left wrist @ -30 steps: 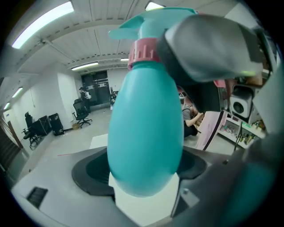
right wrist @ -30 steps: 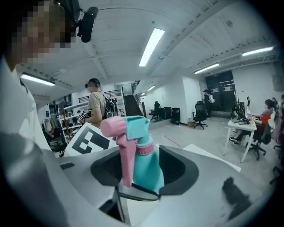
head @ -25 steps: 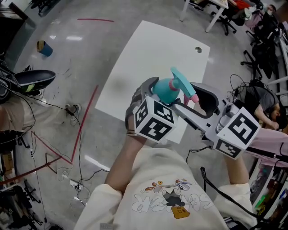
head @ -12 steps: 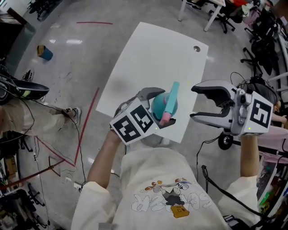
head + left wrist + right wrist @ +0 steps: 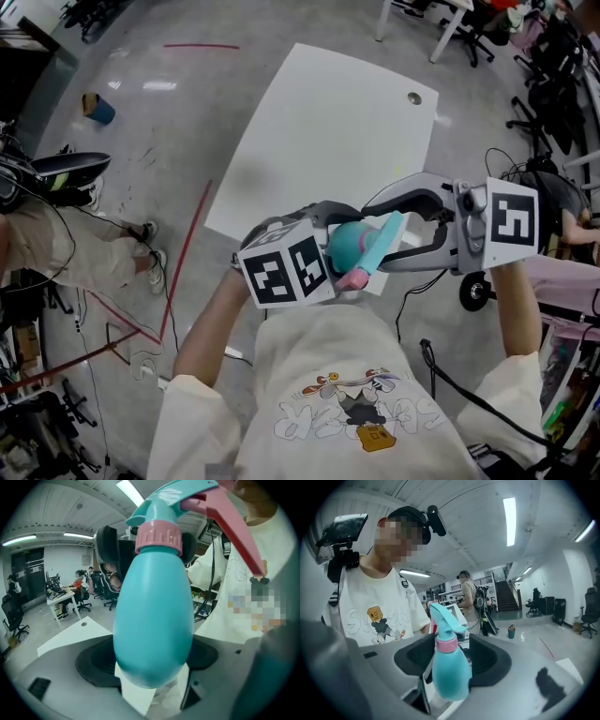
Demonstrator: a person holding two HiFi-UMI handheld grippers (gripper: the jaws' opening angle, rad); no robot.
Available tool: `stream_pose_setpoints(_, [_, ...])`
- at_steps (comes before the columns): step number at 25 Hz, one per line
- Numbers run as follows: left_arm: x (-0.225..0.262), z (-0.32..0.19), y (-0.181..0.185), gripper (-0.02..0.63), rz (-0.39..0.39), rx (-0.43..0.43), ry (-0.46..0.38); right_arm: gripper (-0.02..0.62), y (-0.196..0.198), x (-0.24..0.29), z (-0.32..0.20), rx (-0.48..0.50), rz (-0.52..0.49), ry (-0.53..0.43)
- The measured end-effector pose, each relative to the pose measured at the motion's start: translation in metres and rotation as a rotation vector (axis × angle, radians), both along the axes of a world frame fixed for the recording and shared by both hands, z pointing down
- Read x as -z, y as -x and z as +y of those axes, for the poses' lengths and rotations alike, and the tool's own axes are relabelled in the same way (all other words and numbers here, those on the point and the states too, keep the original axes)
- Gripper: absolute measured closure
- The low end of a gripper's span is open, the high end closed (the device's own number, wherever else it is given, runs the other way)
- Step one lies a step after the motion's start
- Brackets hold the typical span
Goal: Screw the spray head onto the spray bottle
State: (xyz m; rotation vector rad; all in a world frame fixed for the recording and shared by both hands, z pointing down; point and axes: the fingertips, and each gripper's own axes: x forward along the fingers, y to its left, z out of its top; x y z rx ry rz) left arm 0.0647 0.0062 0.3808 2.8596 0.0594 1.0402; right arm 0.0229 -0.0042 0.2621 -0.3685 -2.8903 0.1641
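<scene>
Bottle (image 5: 152,620) clamped in left gripper (image 5: 330,246), head (image 5: 443,620) between spread jaws of right gripper (image 5: 380,234) (not pinched); skewed closing may cross-thread it.

Right tool (image 5: 377,234) returned; jaws now straddle spray bottle (image 5: 343,246)

White table (image 5: 319,122) on glossy grey floor (image 5: 141,197); office chairs (image 5: 548,56) nearby.
</scene>
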Motion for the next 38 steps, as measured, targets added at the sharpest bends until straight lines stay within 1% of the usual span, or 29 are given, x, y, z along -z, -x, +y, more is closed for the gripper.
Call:
stream_pose_setpoints(2, [0.001,0.002,-0.002,0.190,-0.001,-0.021,-0.004,0.374,0.000,0.001,0.004,0.044,-0.003,0.001])
stream_pose_setpoints(4, [0.001,0.000,-0.001,0.190,-0.002,-0.033,-0.007,0.453,0.001,0.004,0.006,0.066,-0.017,-0.011])
stream_pose_setpoints(7, [-0.001,-0.003,0.000,0.190,-0.007,-0.025,-0.005,0.462,0.001,0.002,0.005,0.061,-0.006,-0.054])
stream_pose_setpoints(10, [-0.001,-0.007,-0.002,0.190,0.003,0.040,0.011,0.463,0.000,0.001,-0.001,0.000,-0.002,-0.061])
stream_pose_setpoints(12, [-0.002,-0.018,0.000,0.190,-0.004,0.122,0.009,0.463,0.000,0.000,-0.010,-0.073,0.002,-0.074])
stream_pose_setpoints(17, [-0.001,-0.055,0.003,0.190,-0.013,0.404,0.004,0.463,0.001,0.001,-0.046,-0.323,0.026,-0.089])
stream_pose_setpoints(20, [-0.004,-0.077,0.002,0.190,-0.023,0.527,-0.017,0.463,-0.003,-0.004,-0.063,-0.467,0.042,-0.100])
stream_pose_setpoints(23, [-0.007,-0.088,0.003,0.190,-0.029,0.605,-0.032,0.463,-0.005,-0.008,-0.073,-0.604,0.061,-0.119])
stream_pose_setpoints(25, [-0.006,-0.093,0.007,0.190,-0.035,0.640,-0.053,0.463,-0.003,-0.007,-0.076,-0.696,0.083,-0.151])
stream_pose_setpoints(27, [-0.005,-0.095,0.008,0.190,-0.035,0.655,-0.059,0.463,-0.002,-0.006,-0.077,-0.766,0.099,-0.171])
stream_pose_setpoints(28, [-0.005,-0.094,0.007,0.190,-0.027,0.650,-0.050,0.462,-0.003,-0.006,-0.076,-0.783,0.102,-0.171])
stream_pose_setpoints(30, [-0.005,-0.088,0.003,0.190,0.002,0.606,-0.011,0.462,-0.003,-0.007,-0.074,-0.766,0.108,-0.165])
stream_pose_setpoints(31, [-0.004,-0.083,0.001,0.190,0.018,0.564,0.010,0.454,-0.002,-0.009,-0.071,-0.728,0.114,-0.154])
stream_pose_setpoints(32, [-0.003,-0.076,0.000,0.190,0.030,0.511,0.026,0.428,-0.002,-0.010,-0.067,-0.672,0.114,-0.131])
stream_pose_setpoints(34, [-0.002,-0.061,0.001,0.190,0.037,0.392,0.044,0.397,-0.003,-0.012,-0.056,-0.522,0.088,-0.063])
stream_pose_setpoints(36, [-0.003,-0.046,0.007,0.190,0.024,0.285,0.052,0.390,-0.004,-0.010,-0.043,-0.372,0.057,-0.028])
stream_pose_setpoints(38, [-0.004,-0.031,0.013,0.190,0.000,0.195,0.051,0.390,-0.002,-0.006,-0.032,-0.258,0.042,-0.022])
